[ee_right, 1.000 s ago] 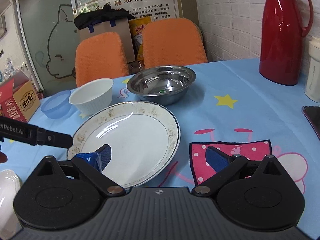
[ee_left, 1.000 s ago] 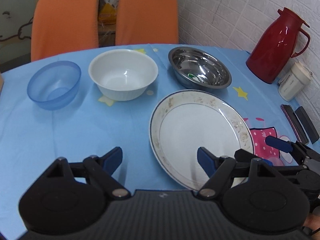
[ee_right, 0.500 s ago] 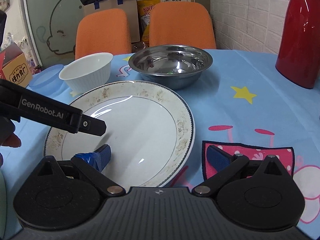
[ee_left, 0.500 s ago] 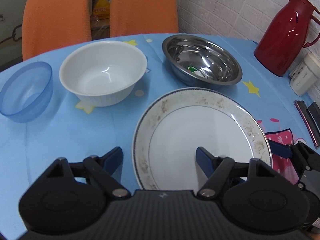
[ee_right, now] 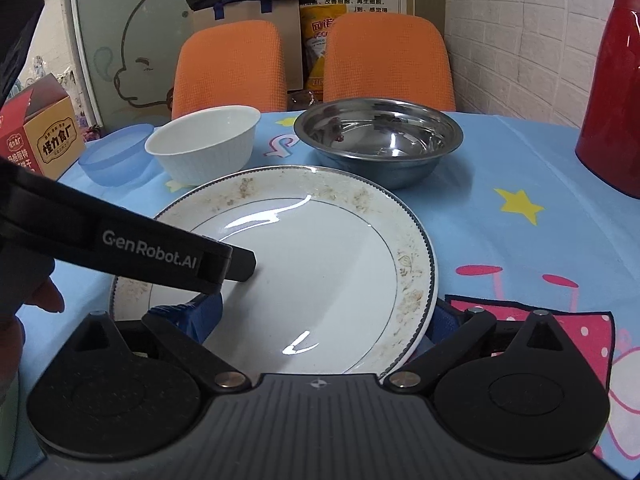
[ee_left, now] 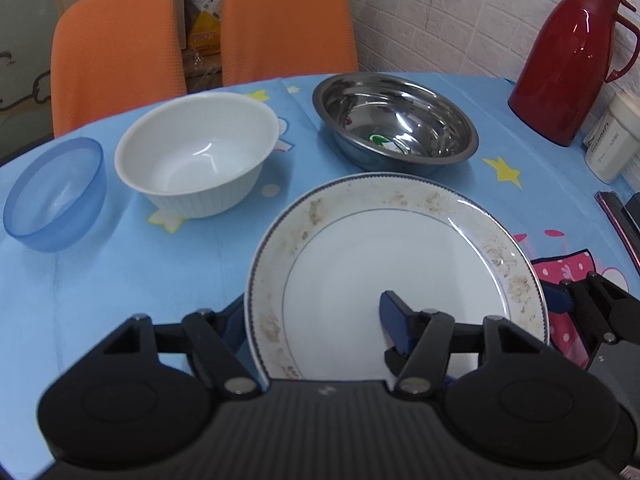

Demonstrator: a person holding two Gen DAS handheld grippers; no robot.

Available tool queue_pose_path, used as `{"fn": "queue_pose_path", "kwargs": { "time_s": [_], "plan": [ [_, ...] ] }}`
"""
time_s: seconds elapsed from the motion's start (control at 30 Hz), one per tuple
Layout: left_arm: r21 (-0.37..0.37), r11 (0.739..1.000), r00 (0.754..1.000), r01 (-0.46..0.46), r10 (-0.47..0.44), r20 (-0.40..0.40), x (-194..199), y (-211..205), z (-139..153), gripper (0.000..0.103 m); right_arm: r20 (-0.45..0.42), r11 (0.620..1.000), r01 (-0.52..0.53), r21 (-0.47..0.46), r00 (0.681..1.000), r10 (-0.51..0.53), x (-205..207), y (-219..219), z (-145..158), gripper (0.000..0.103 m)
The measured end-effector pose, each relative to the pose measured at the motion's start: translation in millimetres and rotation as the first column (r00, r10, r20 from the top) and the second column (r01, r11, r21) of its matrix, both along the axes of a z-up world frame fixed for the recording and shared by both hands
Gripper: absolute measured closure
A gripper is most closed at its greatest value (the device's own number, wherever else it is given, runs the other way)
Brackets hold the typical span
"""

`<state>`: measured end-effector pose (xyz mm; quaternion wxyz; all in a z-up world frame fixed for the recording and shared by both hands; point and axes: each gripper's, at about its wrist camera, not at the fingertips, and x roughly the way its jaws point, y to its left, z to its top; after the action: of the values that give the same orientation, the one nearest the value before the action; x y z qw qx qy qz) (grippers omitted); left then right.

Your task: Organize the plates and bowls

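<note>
Plate (ee_left: 400, 264): large, speckled-rimmed, lying flat on the blue tablecloth (ee_left: 120, 280), nearest of the dishes to both tools.
Left gripper (ee_left: 316, 320): jaws closing astride the plate's near-left rim, one finger (ee_left: 394, 318) over the plate's well, the other outside and partly hidden by the rim; no pinch yet, as far as this angle shows.
Right gripper (ee_right: 320, 320): fingers spread either side of the plate's near-right rim, one over the well, one outside.
Key relation: the rim runs between each pair of fingers, so both hands are about equally close.
Beyond: white bowl (ee_left: 200, 152), blue bowl (ee_left: 54, 196) and steel bowl (ee_left: 394, 120) in a row behind the plate, apart from it.
</note>
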<state>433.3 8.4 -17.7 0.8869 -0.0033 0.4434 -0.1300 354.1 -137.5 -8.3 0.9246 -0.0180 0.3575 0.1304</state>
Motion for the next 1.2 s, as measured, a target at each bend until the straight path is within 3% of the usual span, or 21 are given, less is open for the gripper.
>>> {"fn": "queue_pose_path", "kwargs": {
  "time_s": [0.2, 0.7, 1.0, 1.2],
  "plan": [
    [-0.041, 0.999, 1.000, -0.001, 0.000, -0.031, -5, 3, 4, 0.045, 0.011, 0.999, 0.045, -0.002, 0.999, -0.045, -8, 3, 5, 0.015],
    [-0.043, 0.999, 0.997, -0.007, 0.010, 0.072, -52, 17, 49, 0.046, 0.114, 0.998, 0.067, 0.011, 0.991, -0.068, -48, 18, 43, 0.015],
    [-0.072, 0.993, 0.987, -0.094, 0.102, 0.126, -107, 73, 80, 0.046, 0.175, 0.999, -0.016, 0.043, 0.985, 0.009, -86, 58, 72, 0.014],
    [-0.082, 0.979, 0.972, -0.187, 0.197, 0.126, -149, 123, 83, 0.046, 0.182, 0.991, -0.116, 0.070, 0.978, 0.102, -110, 97, 80, 0.015]
  ]
}}
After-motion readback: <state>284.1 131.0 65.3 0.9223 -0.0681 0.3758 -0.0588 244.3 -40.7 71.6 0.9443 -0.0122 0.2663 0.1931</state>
